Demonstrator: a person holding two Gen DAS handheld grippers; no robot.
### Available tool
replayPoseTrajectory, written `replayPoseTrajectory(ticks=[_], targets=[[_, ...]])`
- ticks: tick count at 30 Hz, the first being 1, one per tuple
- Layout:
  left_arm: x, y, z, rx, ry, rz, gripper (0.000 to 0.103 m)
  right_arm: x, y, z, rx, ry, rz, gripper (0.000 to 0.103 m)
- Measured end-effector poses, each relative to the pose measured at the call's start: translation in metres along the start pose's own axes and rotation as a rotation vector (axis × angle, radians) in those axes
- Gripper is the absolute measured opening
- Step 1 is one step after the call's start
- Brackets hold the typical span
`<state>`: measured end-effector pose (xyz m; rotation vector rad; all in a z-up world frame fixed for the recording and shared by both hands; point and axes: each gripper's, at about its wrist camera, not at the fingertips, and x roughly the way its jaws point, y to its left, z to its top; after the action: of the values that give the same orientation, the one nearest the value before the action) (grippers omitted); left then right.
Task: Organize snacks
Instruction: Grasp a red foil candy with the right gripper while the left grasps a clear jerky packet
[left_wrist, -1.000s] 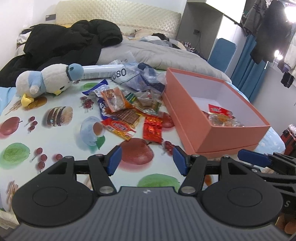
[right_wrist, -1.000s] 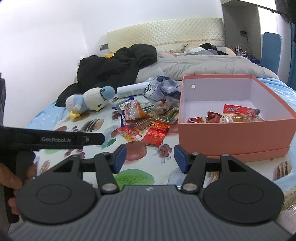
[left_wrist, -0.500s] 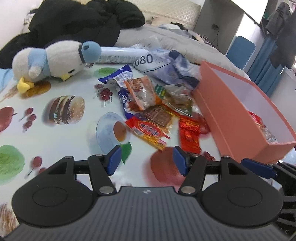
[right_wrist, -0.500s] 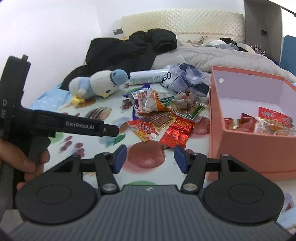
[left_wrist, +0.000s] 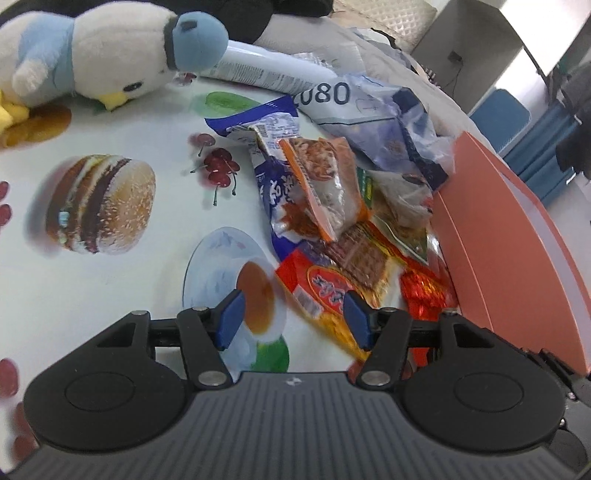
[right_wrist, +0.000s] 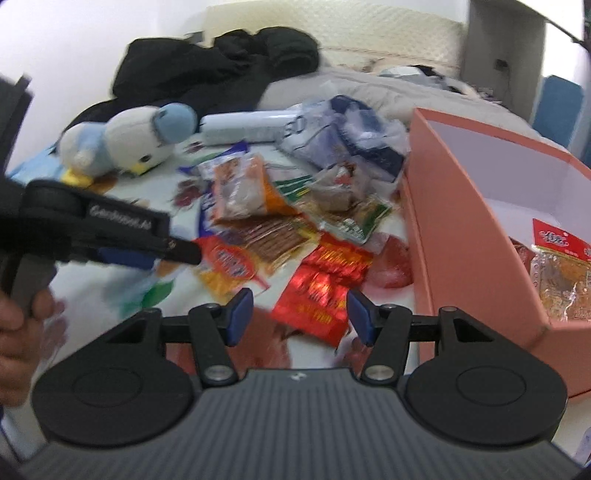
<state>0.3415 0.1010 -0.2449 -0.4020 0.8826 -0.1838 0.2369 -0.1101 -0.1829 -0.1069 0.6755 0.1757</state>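
Observation:
A pile of snack packets (left_wrist: 332, 206) lies on the food-print cloth, left of a salmon box (left_wrist: 509, 243). My left gripper (left_wrist: 291, 321) is open and empty, low over the near edge of the pile, by a red-and-yellow packet (left_wrist: 325, 295). My right gripper (right_wrist: 299, 314) is open and empty just above a shiny red packet (right_wrist: 321, 288). The box (right_wrist: 461, 229) holds a few packets (right_wrist: 554, 266). The left gripper also shows at the left of the right wrist view (right_wrist: 110, 236).
A plush penguin (left_wrist: 99, 51) lies at the back left. A white tube (left_wrist: 258, 70) and a crumpled plastic bag (left_wrist: 388, 122) lie behind the pile. A black jacket (right_wrist: 221, 70) and grey bedding (right_wrist: 388, 92) are farther back.
Both grippers have moved forward and down toward the snack pile. Both stay open and empty.

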Motion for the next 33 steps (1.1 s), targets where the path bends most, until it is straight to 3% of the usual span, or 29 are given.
replayPoseTrajectory(ticks=[7, 13, 15, 17, 18, 33], targets=[[0.015, -0.002, 0.011, -0.027, 0.008, -0.031, 0.052, 0.037, 0.0, 0.008, 0.043, 0.024, -0.106, 0.059], [0.024, -0.007, 0.015, -0.023, 0.026, -0.006, 0.027, 0.057, 0.003, 0.01, 0.037, 0.038, -0.15, 0.067], [0.026, -0.006, 0.013, -0.031, 0.026, 0.008, 0.012, 0.066, 0.003, 0.01, 0.032, 0.048, -0.16, 0.066], [0.026, -0.007, 0.012, -0.026, 0.026, 0.02, 0.007, 0.067, 0.002, 0.01, 0.042, 0.043, -0.161, 0.065], [0.026, -0.006, 0.011, -0.033, 0.028, 0.016, 0.005, 0.068, 0.002, 0.011, 0.037, 0.043, -0.158, 0.058], [-0.021, -0.006, -0.024, -0.081, 0.027, 0.045, 0.0, 0.031, 0.012, 0.003, -0.015, 0.036, -0.095, 0.058]])
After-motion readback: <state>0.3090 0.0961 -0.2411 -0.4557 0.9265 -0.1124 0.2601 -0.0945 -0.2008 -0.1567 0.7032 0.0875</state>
